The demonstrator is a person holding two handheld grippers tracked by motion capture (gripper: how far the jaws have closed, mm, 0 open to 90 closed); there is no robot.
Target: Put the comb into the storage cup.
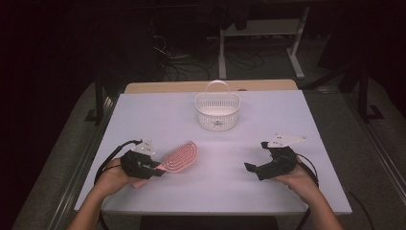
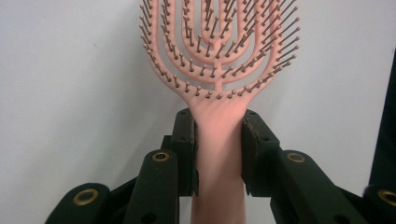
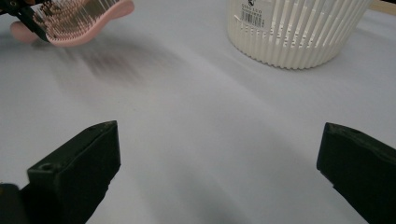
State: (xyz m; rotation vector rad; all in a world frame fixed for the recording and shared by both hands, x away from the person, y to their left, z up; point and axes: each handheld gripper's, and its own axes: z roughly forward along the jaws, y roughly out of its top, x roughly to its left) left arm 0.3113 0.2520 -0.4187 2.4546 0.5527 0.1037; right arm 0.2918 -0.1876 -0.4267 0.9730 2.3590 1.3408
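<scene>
The fingers [image 2: 186,140] of the left gripper [image 2: 218,140] are squeezed onto the neck of a pink hairbrush [image 2: 219,70], one on each side, just below its round head. So the brush is held tight. In the high view the left gripper [image 1: 155,167] sits at the near left of the white surface [image 1: 287,120], and the hairbrush [image 1: 181,157] sticks out from it, pointing toward the middle. In the right gripper view the brush [image 3: 79,16] looks lifted a little, with its bristles facing down and a soft shadow under it.

The fingers [image 3: 79,172] of the right gripper [image 3: 219,168] stand wide apart and hold nothing. There is just bare surface between them. In the high view the right gripper [image 1: 253,168] waits at the near right, well apart from the brush.

A white basket [image 1: 218,111] with slats and a hoop handle stands at the far middle of the surface. It looks empty inside.

My guess is that the brush goes into the basket. The picking up looks done. What is left is to carry the brush over to the basket, lower it in, and let go. The basket is still well apart from the brush, so most of the trip is still to come.
</scene>
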